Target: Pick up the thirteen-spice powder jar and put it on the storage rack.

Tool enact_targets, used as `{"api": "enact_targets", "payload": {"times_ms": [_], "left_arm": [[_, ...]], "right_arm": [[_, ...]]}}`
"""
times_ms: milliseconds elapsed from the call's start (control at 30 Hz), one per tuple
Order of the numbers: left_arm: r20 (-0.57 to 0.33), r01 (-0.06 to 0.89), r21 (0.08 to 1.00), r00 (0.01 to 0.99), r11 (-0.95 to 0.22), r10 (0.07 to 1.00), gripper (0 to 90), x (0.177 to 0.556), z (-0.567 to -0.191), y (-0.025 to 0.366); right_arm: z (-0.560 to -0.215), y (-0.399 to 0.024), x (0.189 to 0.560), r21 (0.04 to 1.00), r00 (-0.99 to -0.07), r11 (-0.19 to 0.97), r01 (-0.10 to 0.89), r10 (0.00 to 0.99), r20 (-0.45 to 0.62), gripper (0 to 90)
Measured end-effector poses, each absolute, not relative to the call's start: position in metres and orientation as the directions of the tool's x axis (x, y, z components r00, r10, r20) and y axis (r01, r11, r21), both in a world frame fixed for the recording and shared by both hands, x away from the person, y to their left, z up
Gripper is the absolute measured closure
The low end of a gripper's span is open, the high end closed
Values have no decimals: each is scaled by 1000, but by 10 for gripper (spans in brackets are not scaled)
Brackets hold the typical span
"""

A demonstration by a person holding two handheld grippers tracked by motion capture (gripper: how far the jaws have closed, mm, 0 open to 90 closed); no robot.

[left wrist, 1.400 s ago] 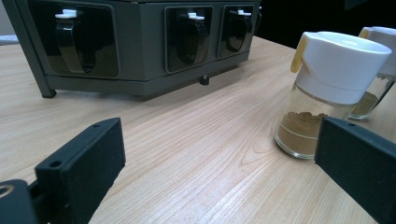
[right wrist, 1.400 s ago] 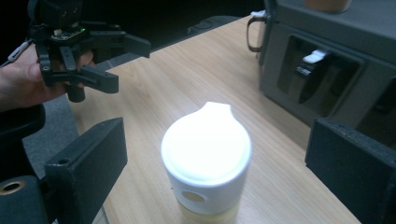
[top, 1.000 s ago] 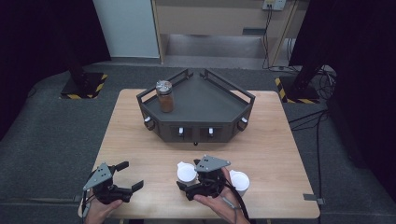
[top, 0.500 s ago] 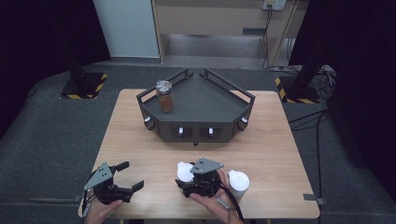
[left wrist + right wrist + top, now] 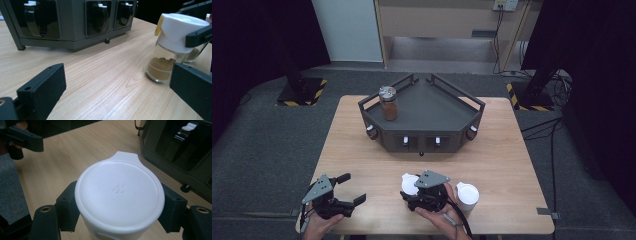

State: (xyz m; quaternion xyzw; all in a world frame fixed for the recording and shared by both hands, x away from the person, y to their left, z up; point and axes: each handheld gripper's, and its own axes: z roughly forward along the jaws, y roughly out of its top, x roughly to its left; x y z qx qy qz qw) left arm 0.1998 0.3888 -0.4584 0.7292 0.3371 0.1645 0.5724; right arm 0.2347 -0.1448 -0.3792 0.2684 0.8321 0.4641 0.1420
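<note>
Right gripper (image 5: 117, 220) fingers (image 5: 66, 210), just closed, clamp the white-lidded spice jar (image 5: 119, 197) between them.

I note: jar (image 5: 166, 62) clear glossy glass, smooth matt white plastic cap (image 5: 119, 195); surface (image 5: 105, 75) pale grained wood; rack (image 5: 424, 117) dark matt.

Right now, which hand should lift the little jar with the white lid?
The right. The right gripper has just been closing and its jaws now clamp the white-lidded spice jar by the cap. The left gripper sits open, apart from it on the wooden table.
</note>
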Motion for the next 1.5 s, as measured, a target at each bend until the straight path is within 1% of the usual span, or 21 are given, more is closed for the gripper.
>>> {"api": "enact_targets", "payload": {"times_ms": [367, 633, 967, 1233, 1500], "left_arm": [[-148, 306, 945, 721, -120, 677, 0, 201, -458, 389], [-139, 305, 943, 728, -136, 671, 0, 202, -457, 387], [-143, 310, 941, 733, -140, 665, 0, 203, -457, 387], [-144, 310, 940, 734, -139, 663, 0, 203, -458, 387], [-144, 312, 940, 734, -141, 664, 0, 204, -457, 386]], "right_arm": [[-350, -149, 243, 848, -825, 434, 306, 566, 8, 306], [-328, -154, 254, 845, -829, 429, 319, 559, 29, 306], [-299, -157, 266, 838, -834, 450, 311, 552, 13, 306], [-273, -159, 284, 837, -827, 439, 328, 562, 29, 306], [-245, -157, 301, 836, -817, 450, 314, 577, -4, 306]]}}
